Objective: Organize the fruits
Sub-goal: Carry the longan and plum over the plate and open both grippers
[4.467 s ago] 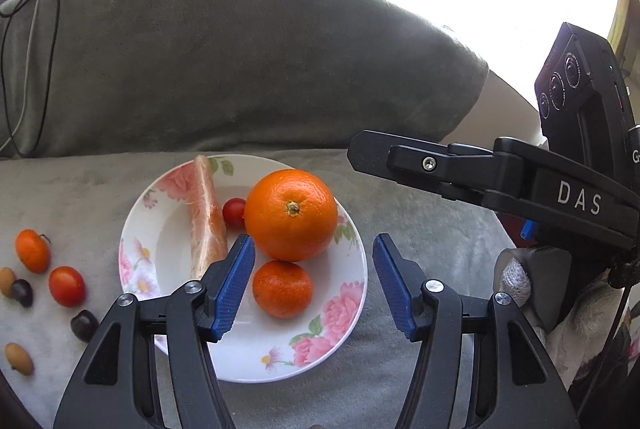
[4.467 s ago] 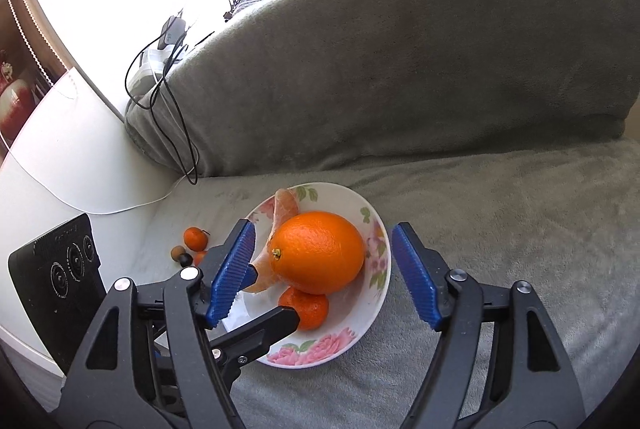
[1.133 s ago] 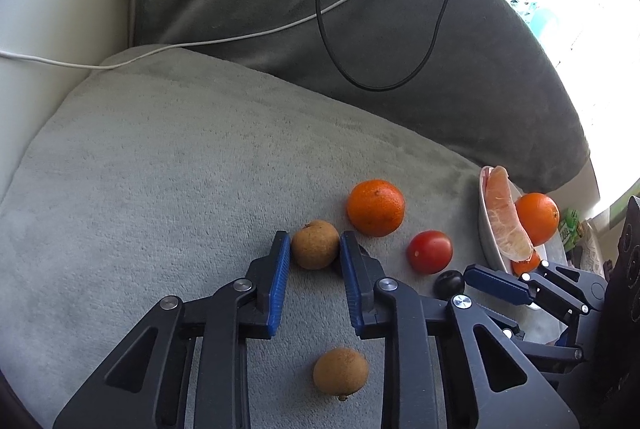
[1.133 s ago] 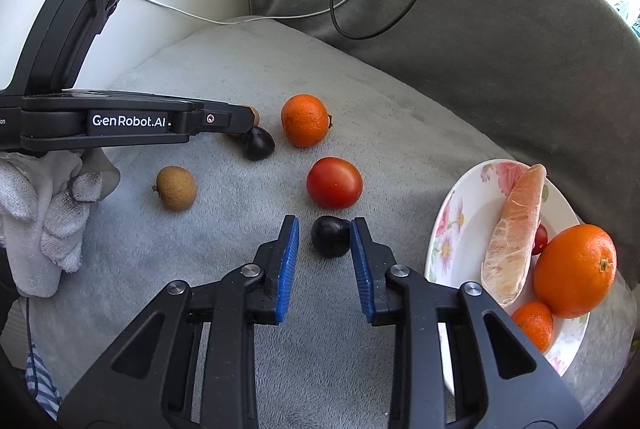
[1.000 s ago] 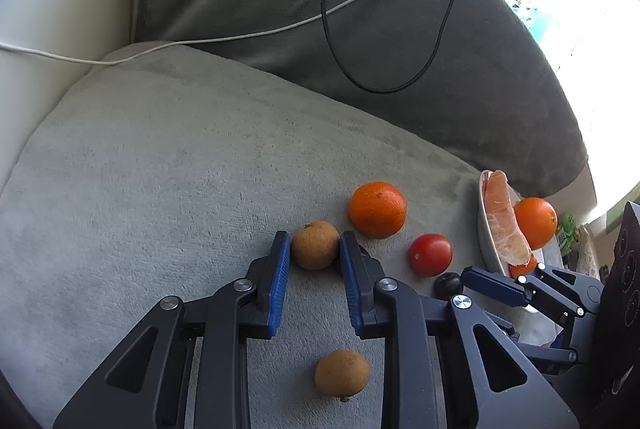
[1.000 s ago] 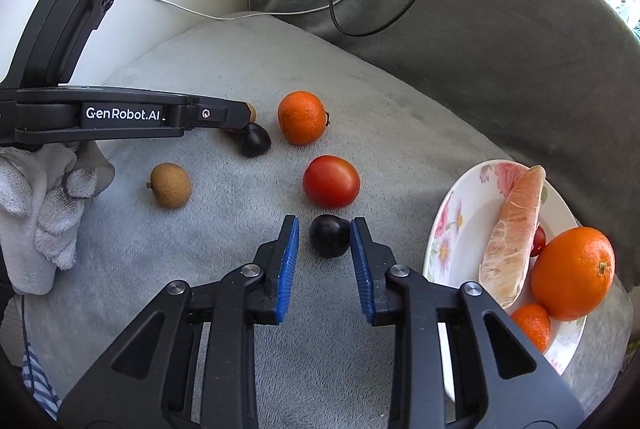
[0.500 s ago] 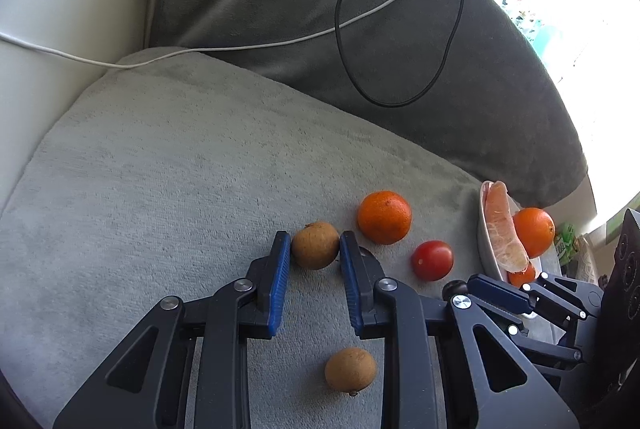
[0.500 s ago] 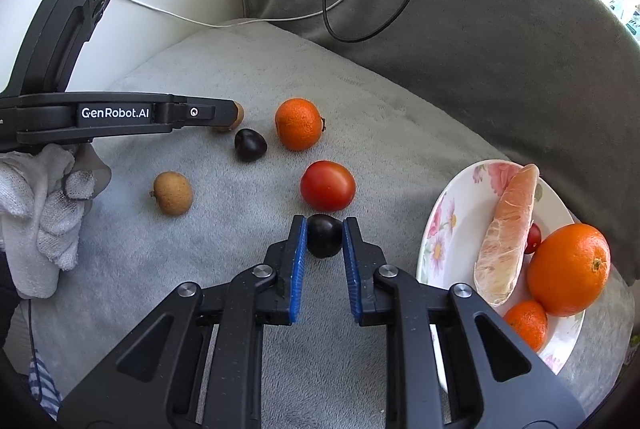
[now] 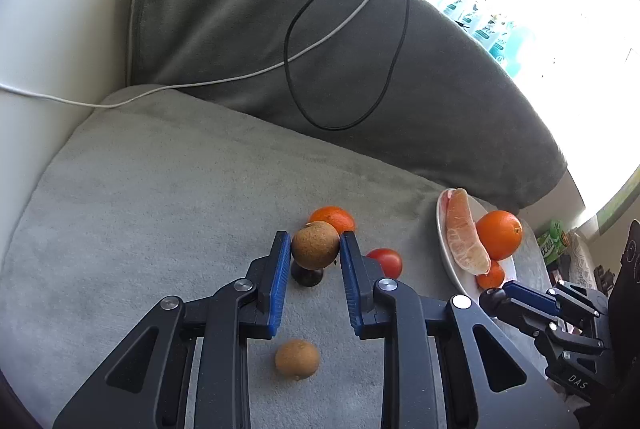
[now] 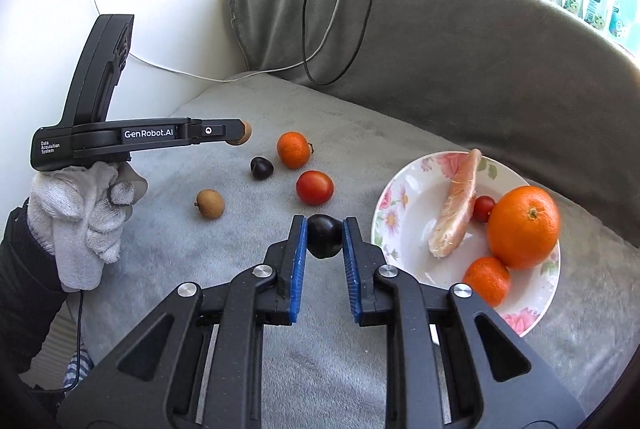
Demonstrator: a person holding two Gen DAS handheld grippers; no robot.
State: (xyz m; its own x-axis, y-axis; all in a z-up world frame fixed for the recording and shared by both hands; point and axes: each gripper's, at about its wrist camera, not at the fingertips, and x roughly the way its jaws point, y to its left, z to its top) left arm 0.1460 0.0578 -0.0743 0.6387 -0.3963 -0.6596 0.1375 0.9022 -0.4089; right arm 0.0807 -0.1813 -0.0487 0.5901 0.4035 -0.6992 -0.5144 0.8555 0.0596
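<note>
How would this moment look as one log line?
left gripper: shut on brown fruit | right gripper: shut on dark fruit | plate: nearby

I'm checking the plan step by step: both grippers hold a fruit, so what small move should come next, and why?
Probably carry the right gripper sideways to the floral plate and release there. Its fingers are shut on the dark plum, the plate lies close beside it with bare space near its rim, and the left gripper holds the brown longan farther away.

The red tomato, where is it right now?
In the right wrist view the red tomato lies loose on the grey cushion, left of the flowered plate, below the small orange and right of a dark plum.
</note>
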